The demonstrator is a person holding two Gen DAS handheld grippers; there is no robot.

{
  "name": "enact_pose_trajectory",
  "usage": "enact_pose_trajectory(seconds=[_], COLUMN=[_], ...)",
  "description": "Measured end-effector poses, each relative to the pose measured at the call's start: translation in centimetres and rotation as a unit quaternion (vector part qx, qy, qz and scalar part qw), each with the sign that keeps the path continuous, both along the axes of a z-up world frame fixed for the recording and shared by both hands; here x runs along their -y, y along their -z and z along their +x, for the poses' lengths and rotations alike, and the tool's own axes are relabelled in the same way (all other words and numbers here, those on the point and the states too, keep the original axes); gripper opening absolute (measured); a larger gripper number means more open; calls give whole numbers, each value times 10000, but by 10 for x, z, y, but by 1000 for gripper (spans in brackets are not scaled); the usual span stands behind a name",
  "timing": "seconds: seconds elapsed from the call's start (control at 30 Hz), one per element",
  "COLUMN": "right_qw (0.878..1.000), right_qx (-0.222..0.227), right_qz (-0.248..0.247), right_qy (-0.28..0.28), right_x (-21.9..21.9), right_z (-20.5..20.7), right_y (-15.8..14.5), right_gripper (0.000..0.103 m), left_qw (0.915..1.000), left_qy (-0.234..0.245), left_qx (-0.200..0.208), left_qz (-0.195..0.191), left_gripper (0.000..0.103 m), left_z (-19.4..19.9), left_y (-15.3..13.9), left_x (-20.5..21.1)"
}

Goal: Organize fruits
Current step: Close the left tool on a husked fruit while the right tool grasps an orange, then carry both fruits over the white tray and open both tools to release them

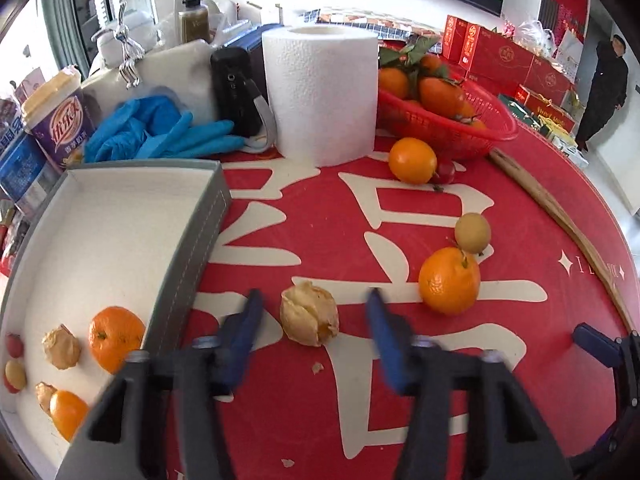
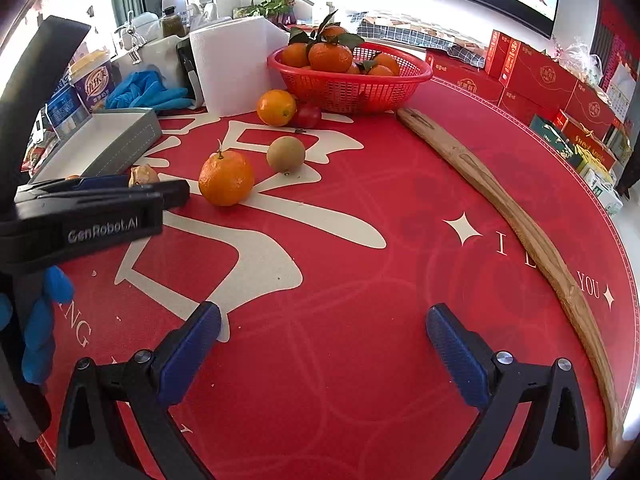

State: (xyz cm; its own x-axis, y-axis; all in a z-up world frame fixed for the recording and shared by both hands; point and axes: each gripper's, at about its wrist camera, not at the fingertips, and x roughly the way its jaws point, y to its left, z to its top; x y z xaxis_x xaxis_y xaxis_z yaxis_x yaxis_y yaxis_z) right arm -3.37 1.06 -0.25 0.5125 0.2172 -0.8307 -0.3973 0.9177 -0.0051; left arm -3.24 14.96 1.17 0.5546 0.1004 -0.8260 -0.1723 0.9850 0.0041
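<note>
A papery husked fruit (image 1: 309, 315) lies on the red table mat between the fingers of my left gripper (image 1: 314, 306), which is open with a gap on each side. To its left, the grey tray (image 1: 192, 240) holds two oranges, husked fruits and small red and yellow fruits. An orange (image 1: 450, 286) and a yellow-brown round fruit (image 1: 473, 232) lie to the right. Farther back are another orange (image 1: 412, 160) and a small red fruit (image 1: 444, 172). My right gripper (image 2: 324, 320) stands open over bare mat, with nothing between its fingers.
A red basket (image 2: 352, 84) of leafy oranges stands at the back, beside a paper roll (image 2: 232, 68). A long wooden stick (image 2: 520, 216) runs along the mat's right side. Blue gloves (image 1: 160, 128), a cup and boxes crowd the back left. A person stands far right.
</note>
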Motion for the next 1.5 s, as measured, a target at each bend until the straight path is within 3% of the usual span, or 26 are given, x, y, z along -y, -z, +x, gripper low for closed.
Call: enact_pose_trajectory(seconds=[0.03, 0.47, 0.5, 0.57, 0.63, 0.67, 0.73, 0.9, 1.2, 1.5], right_qw=[10000, 9992, 9991, 9991, 9989, 9989, 9987, 9966, 9976, 9973], right_qx=[-2, 3, 44, 168, 175, 190, 193, 29, 58, 56], right_qz=[0, 206, 203, 61, 90, 97, 181, 686, 693, 733], right_qy=[1, -349, -360, -373, -415, -425, -426, -460, 14, 30], right_x=[0, -58, -65, -77, -84, -87, -87, -66, -18, -12], right_z=[0, 34, 37, 38, 38, 38, 37, 28, 3, -4], right_y=[0, -2, -3, -5, -7, -8, -10, -13, -13, -15], right_gripper=[103, 102, 98, 77, 64, 50, 37, 37, 37, 37], left_qw=[10000, 9989, 9988, 9986, 9984, 9983, 9981, 9982, 9985, 9985], left_qy=[5, -416, -427, -445, -441, -439, -435, -455, -351, -355], left_qx=[7, 203, 225, 275, 319, 337, 364, 359, 365, 375], left_qz=[10, 69, 97, 120, 171, 198, 251, 183, 227, 184], left_gripper=[26, 26, 26, 26, 27, 27, 27, 27, 27, 26], left_z=[-2, -84, -85, -88, -89, -88, -87, -84, -78, -78], left_y=[-1, 1, 2, 3, 3, 4, 4, 4, 4, 4], left_x=[-1, -13, -12, -11, -9, -8, -6, -8, -1, -1])
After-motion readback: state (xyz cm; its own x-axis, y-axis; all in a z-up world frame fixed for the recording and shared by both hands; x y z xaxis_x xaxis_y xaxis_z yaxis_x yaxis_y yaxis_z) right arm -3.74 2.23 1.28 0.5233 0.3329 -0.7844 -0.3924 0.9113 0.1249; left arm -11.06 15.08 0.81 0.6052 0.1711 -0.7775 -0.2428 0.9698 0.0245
